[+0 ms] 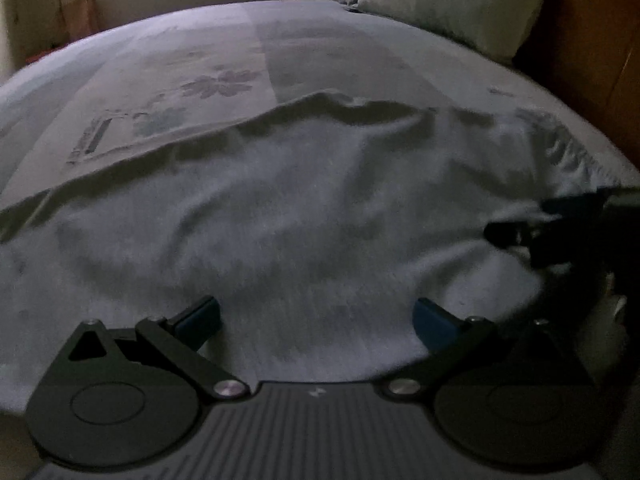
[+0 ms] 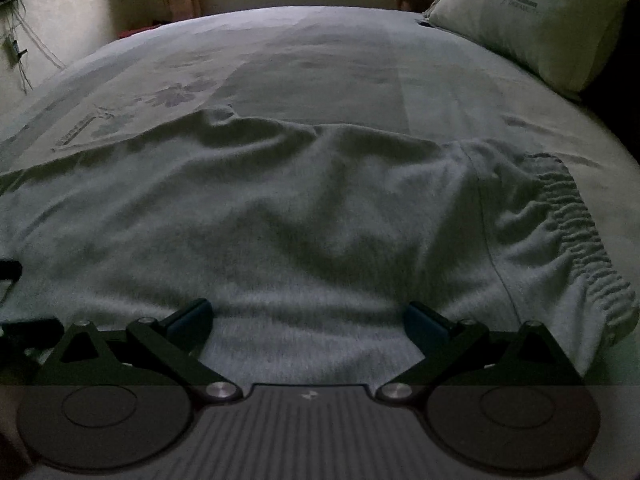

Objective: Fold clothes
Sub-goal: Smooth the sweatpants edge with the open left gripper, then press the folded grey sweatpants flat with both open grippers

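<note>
Hovering low over the near edge of the grey garment (image 2: 280, 216), the right gripper (image 2: 308, 320) has its fingers spread wide with nothing between them; the left gripper (image 1: 316, 316) is likewise spread and empty. The garment lies rumpled across the bed (image 2: 320, 52), elastic waistband (image 2: 576, 216) to the right. Closing here could catch only the top layer, or the bedsheet too, skewing the fold. A pillow (image 2: 532, 20) sits beyond.

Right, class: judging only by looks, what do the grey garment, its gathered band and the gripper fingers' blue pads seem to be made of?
Grey garment: probably a soft knit such as jersey or fleece; matte, faintly fuzzy, falling in rounded wrinkles.
Gathered band: looks like elasticated fabric, from the tight ridged puckers.
Blue pads: likely rubber or soft plastic; smooth and dull, though the dim light leaves this open.
</note>
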